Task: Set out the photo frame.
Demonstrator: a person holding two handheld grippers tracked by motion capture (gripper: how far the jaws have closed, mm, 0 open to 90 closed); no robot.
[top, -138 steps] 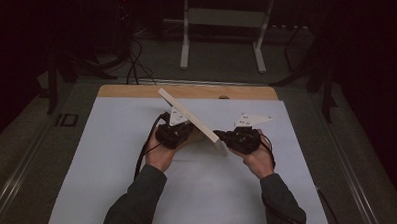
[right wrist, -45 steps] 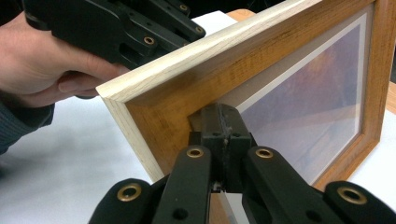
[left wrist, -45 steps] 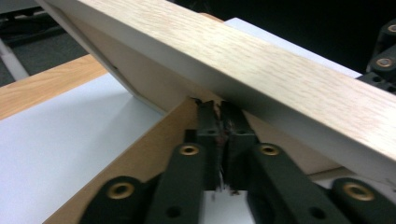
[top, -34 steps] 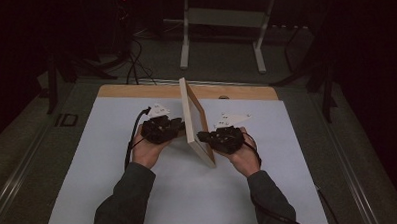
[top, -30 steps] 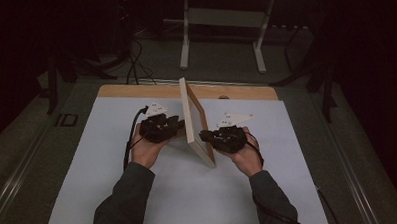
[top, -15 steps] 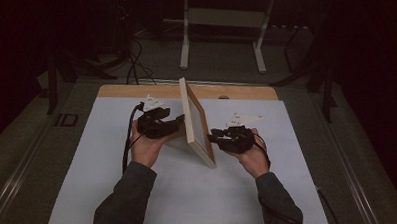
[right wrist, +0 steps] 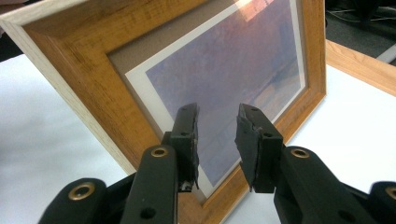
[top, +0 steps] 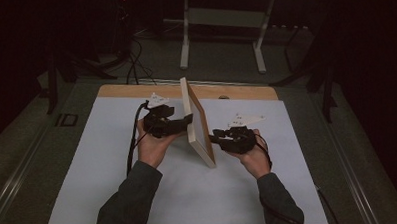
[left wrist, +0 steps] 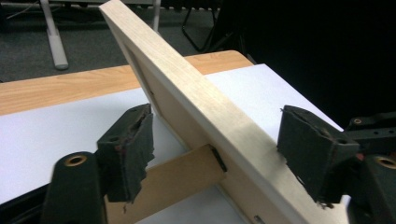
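Frame (top: 197,123) upright between gripper jaws, untouched.

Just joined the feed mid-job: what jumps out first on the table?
A wooden picture frame stands on edge mid-table, propped on its back strut. The left hand-held gripper sits behind it, jaws just opened wide with the frame's edge between them, untouched. The right hand-held gripper faces the glass, open.

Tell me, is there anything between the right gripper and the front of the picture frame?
Nothing visible. The right gripper faces the frame glass directly, its jaws apart and empty, with no object in the gap between them and the picture.
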